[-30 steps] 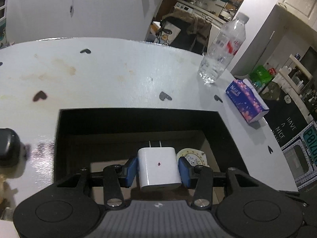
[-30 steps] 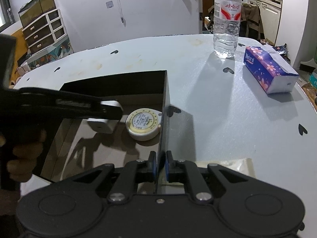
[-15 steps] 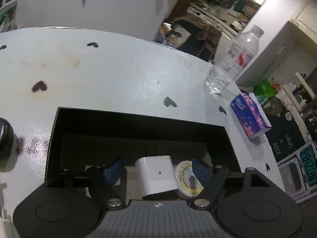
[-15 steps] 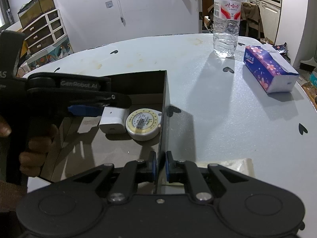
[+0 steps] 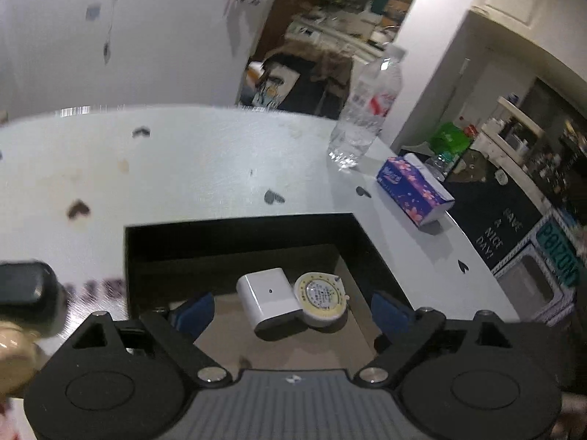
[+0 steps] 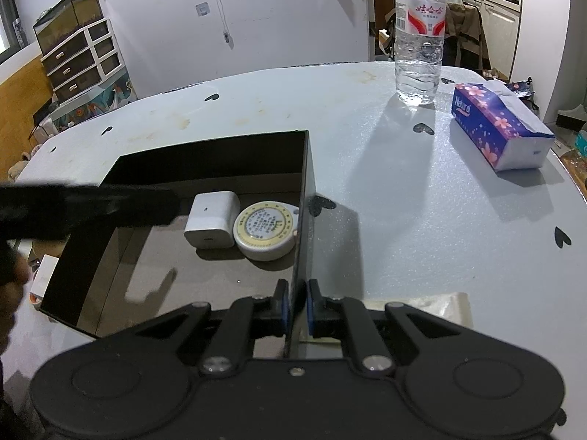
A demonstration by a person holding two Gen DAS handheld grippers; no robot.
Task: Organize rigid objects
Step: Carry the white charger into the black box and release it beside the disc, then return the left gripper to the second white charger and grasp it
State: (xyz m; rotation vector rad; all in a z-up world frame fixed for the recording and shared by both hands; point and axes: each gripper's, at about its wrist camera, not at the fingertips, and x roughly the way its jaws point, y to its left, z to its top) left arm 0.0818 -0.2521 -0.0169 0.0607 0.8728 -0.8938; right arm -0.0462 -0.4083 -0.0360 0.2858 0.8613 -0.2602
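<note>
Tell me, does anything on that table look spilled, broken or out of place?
Nothing spilled or broken. The table has brownish stains near its far edge. The charger lies flat in the box, beside the round tin.

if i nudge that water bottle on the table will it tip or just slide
The water bottle stands tall and upright on a narrow base, so a high push would probably tip it. It looks nearly full, so a low nudge likely slides it. Once down, its round body should roll.
</note>
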